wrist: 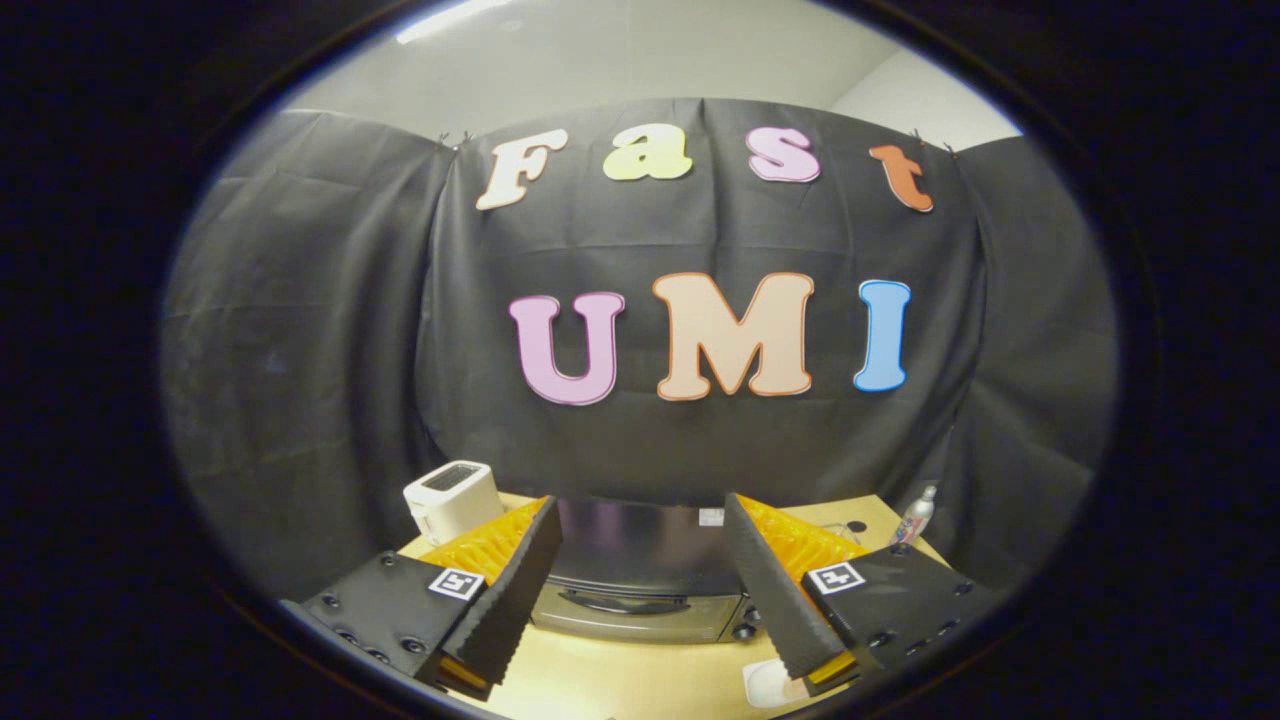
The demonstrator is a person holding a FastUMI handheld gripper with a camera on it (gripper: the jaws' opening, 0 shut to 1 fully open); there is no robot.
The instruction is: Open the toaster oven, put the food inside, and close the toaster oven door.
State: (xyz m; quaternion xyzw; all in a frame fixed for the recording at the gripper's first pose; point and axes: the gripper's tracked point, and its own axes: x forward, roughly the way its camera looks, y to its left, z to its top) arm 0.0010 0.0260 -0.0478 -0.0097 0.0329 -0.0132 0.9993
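The toaster oven (pixel 640 575) sits on a wooden table (pixel 620 680), black on top with a silver front and a door handle (pixel 622 603) across it. Its door looks closed. My gripper (pixel 640 590) hangs above and in front of it, open wide, with the oven showing in the gap between the fingers (pixel 510 600). Nothing is held. A white plate edge (pixel 770 685) shows on the table near the right fingertip; any food on it is hidden.
A white pop-up toaster (pixel 452 500) stands on the table's far left, beyond the left finger. A small bottle (pixel 915 517) stands at the far right edge of the table. Black cloth walls close in behind the table.
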